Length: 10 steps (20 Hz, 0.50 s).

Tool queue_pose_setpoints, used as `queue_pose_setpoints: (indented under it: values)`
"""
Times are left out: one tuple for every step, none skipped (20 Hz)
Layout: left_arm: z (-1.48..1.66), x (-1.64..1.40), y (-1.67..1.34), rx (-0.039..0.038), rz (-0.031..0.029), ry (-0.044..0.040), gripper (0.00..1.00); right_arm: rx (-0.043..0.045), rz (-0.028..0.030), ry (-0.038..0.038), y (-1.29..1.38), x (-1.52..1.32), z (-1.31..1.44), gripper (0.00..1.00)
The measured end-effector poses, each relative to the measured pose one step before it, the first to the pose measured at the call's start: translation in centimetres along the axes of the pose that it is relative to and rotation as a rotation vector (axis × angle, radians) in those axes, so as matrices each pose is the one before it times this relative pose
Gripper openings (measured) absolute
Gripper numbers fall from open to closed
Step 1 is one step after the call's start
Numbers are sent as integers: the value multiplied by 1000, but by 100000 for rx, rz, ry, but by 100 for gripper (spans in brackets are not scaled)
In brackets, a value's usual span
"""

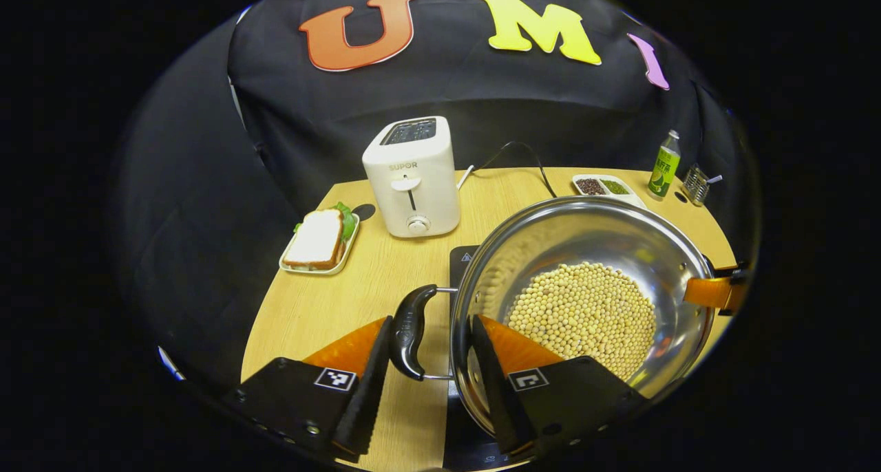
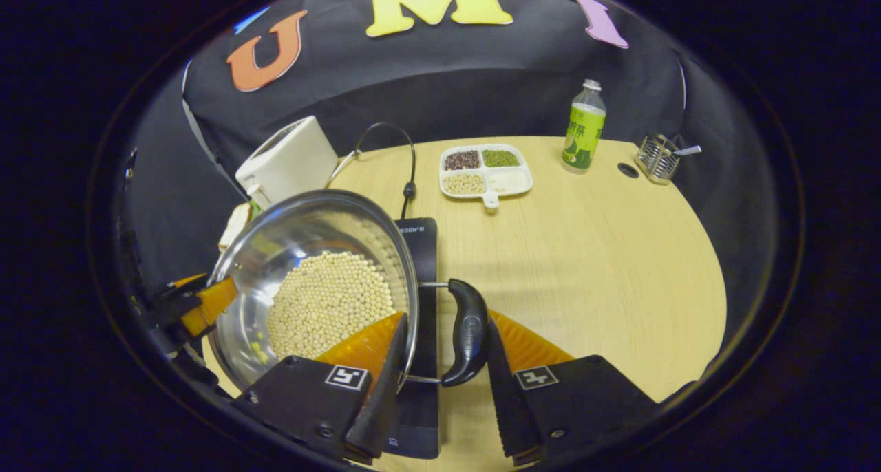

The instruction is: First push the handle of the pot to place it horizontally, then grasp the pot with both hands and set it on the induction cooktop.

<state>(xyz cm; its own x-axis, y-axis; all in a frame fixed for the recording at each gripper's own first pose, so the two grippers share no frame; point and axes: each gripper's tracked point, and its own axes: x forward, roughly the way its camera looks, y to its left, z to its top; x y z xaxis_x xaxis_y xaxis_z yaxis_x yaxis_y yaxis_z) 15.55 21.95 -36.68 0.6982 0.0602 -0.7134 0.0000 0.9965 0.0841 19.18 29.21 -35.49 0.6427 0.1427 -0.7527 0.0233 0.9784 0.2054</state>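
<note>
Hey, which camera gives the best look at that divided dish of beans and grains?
The right gripper view: the divided dish sits unobstructed on the table, with all four compartments and its small handle showing. In the left gripper view the dish lies behind the pot, whose rim hides its near part, leaving two compartments in sight.

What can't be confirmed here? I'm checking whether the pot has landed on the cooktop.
- Pot base: in both views its own bowl and soybeans hide the underside, so contact with the induction cooktop is unclear.
- Left claw: fingers straddle the handle and rim; whether they press can't be told.
- Right claw: same around its handle.
- Cooktop controls: cut off at the left gripper view's bottom edge.
</note>
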Motion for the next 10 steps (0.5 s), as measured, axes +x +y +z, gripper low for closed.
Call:
queue_pose_setpoints:
  values:
    - [465,-183,862,-330,3482,-2594,69,-2631,188,-2614,-319,-384,344,66]
    - [408,-319,621,-860,1454,-2766,83,-3412,305,-3504,-154,-310,769,75]
    - [345,-336,97,-706,980,-2407,97,-4062,-81,-2409,-229,-341,516,79]
    - [619,-432,4,30,1024,-2811,98,-3046,116,-2680,-56,-392,563,81]
    - [244,-293,-117,256,364,-1178,97,-2304,-523,-1559,-210,-195,338,82]
    - [313,-141,-252,358,-64,-852,97,-1415,224,-604,12,-62,43,81]
    - [261,-221,-261,39,207,-568,97,-829,1058,-374,175,-25,58,81]
    - [114,-194,-448,27,-924,13,97,-1007,1301,-346,93,-138,-7,82]
    - [196,-219,-295,-145,-157,-941,97,-946,1919,-950,328,-117,107,82]
    - [189,-147,-128,-230,27,-594,97,-1067,585,-1047,109,-303,188,82]
